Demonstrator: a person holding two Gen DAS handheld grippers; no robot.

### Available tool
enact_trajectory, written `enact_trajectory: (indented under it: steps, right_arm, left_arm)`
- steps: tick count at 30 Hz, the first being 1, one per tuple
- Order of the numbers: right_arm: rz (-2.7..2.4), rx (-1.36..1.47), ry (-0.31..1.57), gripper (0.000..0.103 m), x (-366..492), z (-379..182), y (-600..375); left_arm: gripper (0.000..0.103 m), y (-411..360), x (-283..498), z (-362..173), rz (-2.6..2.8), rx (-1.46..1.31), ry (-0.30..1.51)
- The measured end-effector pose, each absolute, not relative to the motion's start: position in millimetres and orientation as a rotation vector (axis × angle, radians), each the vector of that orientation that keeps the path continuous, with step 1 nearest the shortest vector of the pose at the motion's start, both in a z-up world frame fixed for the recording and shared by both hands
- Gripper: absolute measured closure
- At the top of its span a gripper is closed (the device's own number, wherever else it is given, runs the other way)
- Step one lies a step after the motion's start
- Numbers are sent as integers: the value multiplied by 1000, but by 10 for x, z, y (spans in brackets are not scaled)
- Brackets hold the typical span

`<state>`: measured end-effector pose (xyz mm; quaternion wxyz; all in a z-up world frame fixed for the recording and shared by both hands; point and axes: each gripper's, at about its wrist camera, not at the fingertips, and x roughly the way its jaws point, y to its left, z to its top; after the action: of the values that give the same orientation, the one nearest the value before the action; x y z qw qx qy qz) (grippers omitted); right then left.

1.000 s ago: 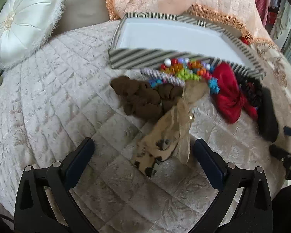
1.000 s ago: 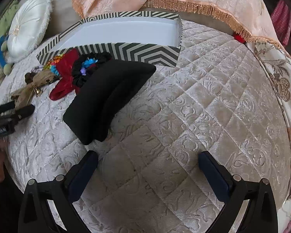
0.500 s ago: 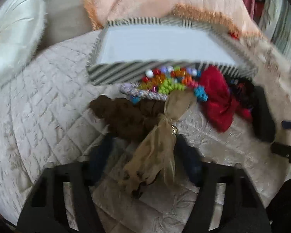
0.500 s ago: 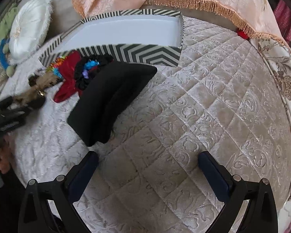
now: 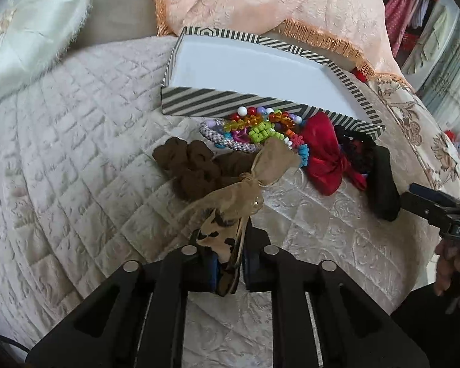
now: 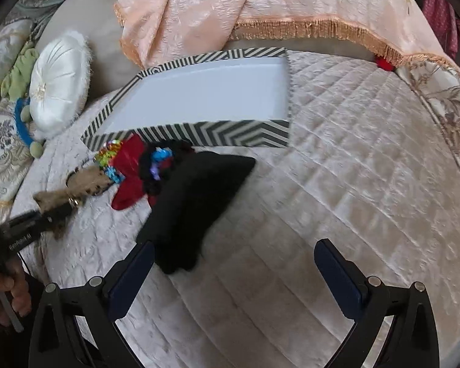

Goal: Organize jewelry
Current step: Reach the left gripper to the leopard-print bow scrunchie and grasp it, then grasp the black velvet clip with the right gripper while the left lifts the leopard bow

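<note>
My left gripper [image 5: 230,263] is shut on the spotted end of a tan leopard-print bow [image 5: 245,196], which also shows in the right wrist view [image 6: 73,190]. Behind it lie a brown scrunchie [image 5: 193,168], colourful beaded bracelets [image 5: 260,128], a red bow [image 5: 325,159] and a black scrunchie [image 5: 355,150]. A striped box with a white inside [image 5: 260,70] stands beyond them, empty. My right gripper [image 6: 233,270] is open just in front of a black fabric piece [image 6: 196,205]; its left finger is close to the cloth's near edge.
Everything lies on a quilted cream bedspread [image 6: 337,184]. A white round cushion [image 5: 30,27] is at the far left. A peach fringed blanket [image 6: 260,3] lies behind the box. The box also shows in the right wrist view [image 6: 205,92].
My left gripper closed on the leopard-print bow's near end. My right gripper moved forward and left, nearer the black fabric.
</note>
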<state>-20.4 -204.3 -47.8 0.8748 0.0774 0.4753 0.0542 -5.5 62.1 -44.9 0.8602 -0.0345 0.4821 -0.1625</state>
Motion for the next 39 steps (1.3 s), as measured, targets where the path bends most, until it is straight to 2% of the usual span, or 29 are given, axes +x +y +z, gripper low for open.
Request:
enact_trajectory:
  steps: [1, 3, 5, 10, 11, 12, 13, 14, 16, 18, 31, 39]
  right_arm:
    - [133, 188, 988, 0, -170, -494, -2023]
    - [162, 233, 965, 0, -89, -501, -1994]
    - [159, 246, 953, 0, 14, -523, -1939]
    - [127, 214, 1011, 1, 212, -662, -1796]
    - [116, 189, 1004, 3, 201, -655, -1765]
    - [108, 154, 1004, 16, 181, -638, -1723]
    - [101, 131, 1006, 30, 165, -630, -1709]
    - [102, 123, 1004, 35, 129, -613, -1716]
    - [148, 163, 993, 61, 65, -583, -1786]
    - [152, 188, 987, 70, 21, -563, -1879]
    - [250, 232, 825, 74, -391, -107, -2047]
    - [195, 184, 887, 74, -343, -212, -1999]
  left_arm:
    - [79, 588, -59, -447, -347, -64, 1010]
    - [60, 522, -73, -449, -355, -45, 995]
    - [55, 486, -50, -462, -345, -23, 986]
    - [54, 449, 110, -569, -289, -5, 980]
    - [59, 432, 119, -564, -280, 7, 966]
    - [80, 418, 112, -558, -273, 27, 957]
    - [88, 403, 102, -559, -273, 46, 960]
    - [89, 393, 95, -556, -279, 55, 963]
    - [89, 384, 51, -527, -298, 60, 959]
    - [89, 392, -20, -450, -315, 68, 945]
    - [90, 843, -311, 110, -321, -118, 767]
    - [90, 817, -262, 46, -294, -100, 778]
